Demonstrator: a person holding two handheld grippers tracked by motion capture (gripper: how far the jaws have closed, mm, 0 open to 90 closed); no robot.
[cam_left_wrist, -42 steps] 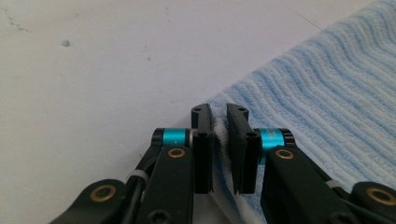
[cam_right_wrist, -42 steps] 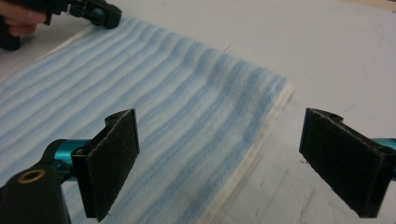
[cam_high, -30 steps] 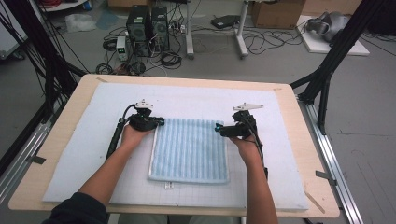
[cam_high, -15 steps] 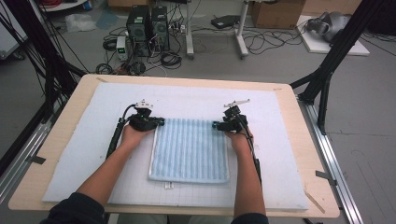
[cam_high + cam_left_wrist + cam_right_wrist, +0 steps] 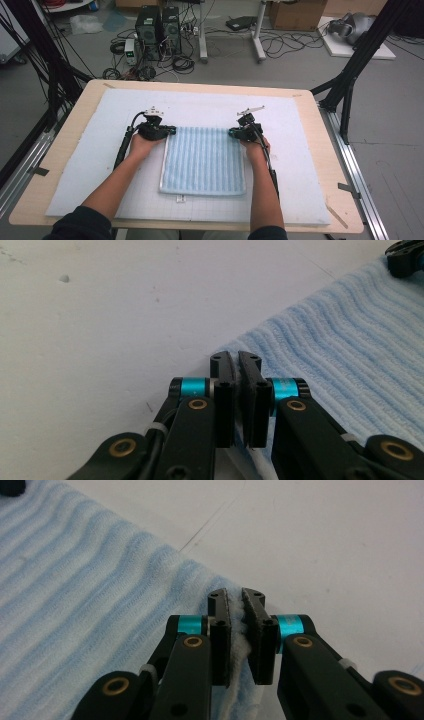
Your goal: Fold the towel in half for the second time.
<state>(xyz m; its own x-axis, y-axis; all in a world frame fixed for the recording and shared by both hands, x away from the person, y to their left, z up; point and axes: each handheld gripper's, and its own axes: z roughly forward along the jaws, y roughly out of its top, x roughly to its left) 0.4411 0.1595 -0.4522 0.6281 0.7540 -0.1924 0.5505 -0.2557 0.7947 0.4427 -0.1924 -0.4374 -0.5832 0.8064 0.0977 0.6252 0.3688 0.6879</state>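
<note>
A light blue ribbed towel (image 5: 202, 160) lies flat on the white mat (image 5: 100, 155) in the middle of the table. My left gripper (image 5: 170, 131) is shut on the towel's far left corner (image 5: 237, 352), its jaws pinching the edge of the cloth. At the far right corner, my right gripper (image 5: 233, 133) has just been closing, and its jaws now pinch the towel's edge (image 5: 239, 630) between them. The towel's ribs (image 5: 350, 355) run away from the left gripper, with the other gripper (image 5: 406, 257) at the far corner.
The white gridded mat covers most of the wooden table (image 5: 320, 120). A small white tag (image 5: 179, 198) sticks out at the towel's near edge. Computer towers (image 5: 157, 27) and cables lie on the floor beyond the table. Black frame legs (image 5: 350, 80) stand at the sides.
My right gripper moved forward and left to the towel's far right corner and shut on it. The left gripper stayed where it was.
</note>
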